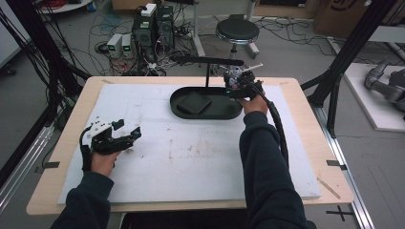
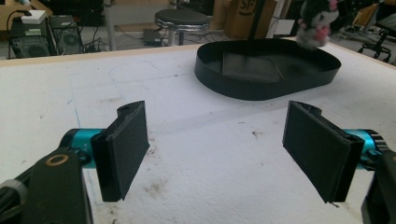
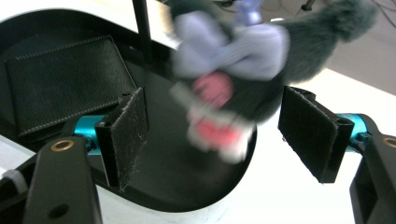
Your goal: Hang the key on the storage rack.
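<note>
The right claw [image 3: 212, 135] is wide open over the far right end of the black tray [image 1: 177, 113], the plush toy [image 3: 233, 79] loose between its pads, so the drop looks nearly done, while the left claw [image 2: 217, 149] waits open and empty.

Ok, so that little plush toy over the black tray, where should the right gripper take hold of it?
Take the plush toy by its soft middle, one pad on each flank, coming in level from the tray's near end, as the right gripper already faces it. It seems to hang above the tray, so both flanks are free and the body fits between the open jaws.
</note>
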Demonstrator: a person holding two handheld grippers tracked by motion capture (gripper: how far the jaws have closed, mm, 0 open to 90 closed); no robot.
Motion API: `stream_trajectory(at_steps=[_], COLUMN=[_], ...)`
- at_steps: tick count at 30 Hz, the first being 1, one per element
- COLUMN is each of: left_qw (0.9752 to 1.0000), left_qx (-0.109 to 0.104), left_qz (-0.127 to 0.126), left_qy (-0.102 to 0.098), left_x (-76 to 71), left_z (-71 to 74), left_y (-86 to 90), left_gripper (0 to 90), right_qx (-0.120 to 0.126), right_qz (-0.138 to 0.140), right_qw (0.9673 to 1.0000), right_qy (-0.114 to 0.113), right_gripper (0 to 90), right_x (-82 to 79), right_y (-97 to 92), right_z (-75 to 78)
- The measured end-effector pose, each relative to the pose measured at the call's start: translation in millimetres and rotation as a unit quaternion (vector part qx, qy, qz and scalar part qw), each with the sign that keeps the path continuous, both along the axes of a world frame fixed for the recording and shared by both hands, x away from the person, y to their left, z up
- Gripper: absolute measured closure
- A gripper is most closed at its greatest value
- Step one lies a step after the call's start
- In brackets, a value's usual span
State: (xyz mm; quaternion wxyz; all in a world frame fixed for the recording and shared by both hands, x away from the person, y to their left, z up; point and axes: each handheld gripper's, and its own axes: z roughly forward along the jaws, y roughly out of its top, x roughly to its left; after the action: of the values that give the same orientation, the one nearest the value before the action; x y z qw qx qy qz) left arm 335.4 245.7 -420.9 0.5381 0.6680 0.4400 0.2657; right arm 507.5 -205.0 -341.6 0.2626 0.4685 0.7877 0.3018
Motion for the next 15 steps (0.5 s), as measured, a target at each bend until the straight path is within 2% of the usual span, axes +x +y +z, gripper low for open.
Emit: stream_trajectory(at_steps=[3,5,6,8,9,11,13,14,15], left_qw=[1.0000,1.0000,1.0000,1.0000,0.9999,0.9999,0.9999,0.9999,0.9999], left_qx=[-0.001,-0.004,-0.007,-0.009,-0.011,-0.012,-0.013,-0.012,-0.011], left_qz=[-0.001,0.000,0.000,-0.001,-0.002,-0.004,-0.004,-0.004,-0.004], left_qy=[0.000,-0.001,0.000,0.000,0.000,-0.003,-0.002,-0.002,-0.002], left_x=[0.0,0.2,0.2,0.2,0.1,0.0,0.2,0.2,0.4], left_z=[-0.1,-0.2,-0.2,-0.2,-0.1,0.1,0.1,0.1,0.1], left_y=[-0.3,-0.1,-0.1,-0.1,-0.2,-0.9,-1.3,-1.3,-1.5], left_gripper=[22.3,22.3,22.3,22.3,22.3,22.3,22.3,22.3,22.3], right_qx=[0.003,0.011,0.006,-0.003,0.002,0.011,0.026,0.022,0.024], right_qz=[0.000,0.007,0.008,0.013,0.012,0.013,0.032,0.029,0.035], right_qw=[0.9999,0.9994,0.9991,0.9988,0.9991,0.9998,0.9988,0.9992,0.9990], right_qy=[-0.010,-0.031,-0.042,-0.047,-0.041,-0.011,-0.025,-0.014,-0.015], right_gripper=[24.6,24.7,24.7,23.8,21.1,19.9,20.1,20.1,20.1], right_x=[-3.8,-10.4,-14.9,-23.5,-27.2,-33.1,-45.6,-49.8,-55.3], right_y=[-5.0,-10.9,-13.9,-21.9,-26.5,-35.0,-43.4,-45.5,-48.0], right_z=[5.9,8.5,8.4,4.9,2.6,-0.2,-3.7,-4.0,-5.0])
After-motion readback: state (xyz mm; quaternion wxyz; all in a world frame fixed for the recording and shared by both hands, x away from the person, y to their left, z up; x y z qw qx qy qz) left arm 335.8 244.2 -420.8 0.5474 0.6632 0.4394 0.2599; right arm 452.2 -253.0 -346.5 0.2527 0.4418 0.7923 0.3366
